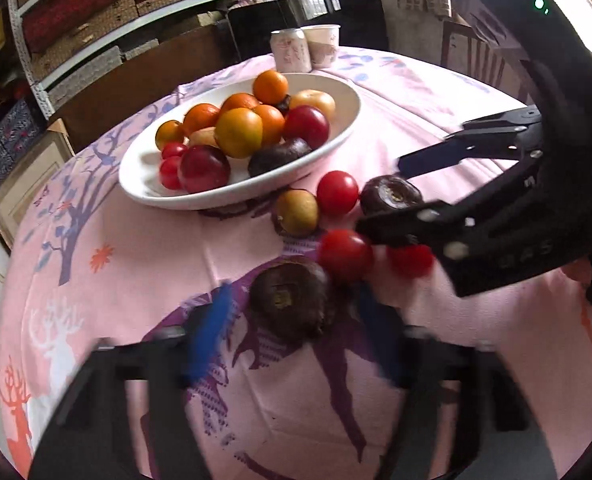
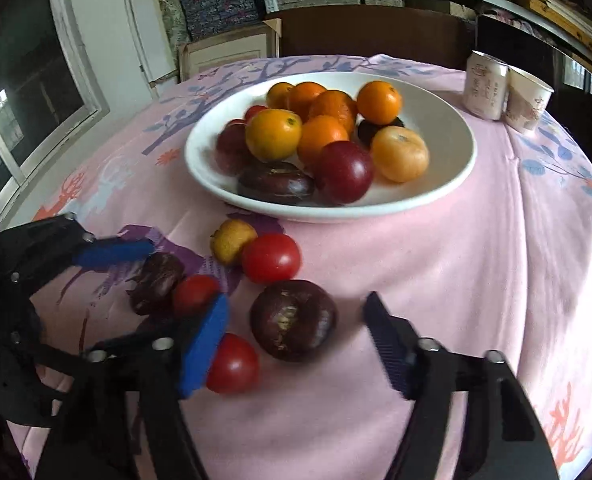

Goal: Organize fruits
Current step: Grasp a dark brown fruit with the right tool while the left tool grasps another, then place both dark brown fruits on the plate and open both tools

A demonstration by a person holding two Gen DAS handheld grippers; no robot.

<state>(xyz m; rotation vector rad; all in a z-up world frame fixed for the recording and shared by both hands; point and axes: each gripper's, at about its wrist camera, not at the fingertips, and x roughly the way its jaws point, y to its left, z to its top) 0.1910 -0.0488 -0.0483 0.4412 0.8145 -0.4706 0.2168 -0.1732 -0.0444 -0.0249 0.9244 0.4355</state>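
A white bowl (image 1: pixel 338 136) (image 2: pixel 452 184) holds several oranges, plums, small tomatoes and a dark purple fruit. Loose fruit lies on the pink cloth in front of it: a dark purple fruit (image 1: pixel 292 304) (image 2: pixel 158 288) between the open jaws of my left gripper (image 1: pixel 296 320) (image 2: pixel 152 276), and another dark purple fruit (image 2: pixel 294 326) (image 1: pixel 390 196) between the open jaws of my right gripper (image 2: pixel 296 320) (image 1: pixel 380 196). Red tomatoes (image 1: pixel 338 192) (image 2: pixel 271 258) and a yellow fruit (image 1: pixel 297 212) (image 2: pixel 233 241) lie among them. Neither gripper touches its fruit.
A can (image 1: pixel 291 50) (image 2: pixel 485 86) and a paper cup (image 1: pixel 323 45) (image 2: pixel 527 100) stand behind the bowl. Shelves with boxes (image 1: pixel 80 20) line the wall beyond the table. A dark chair (image 1: pixel 308 20) stands at the far edge.
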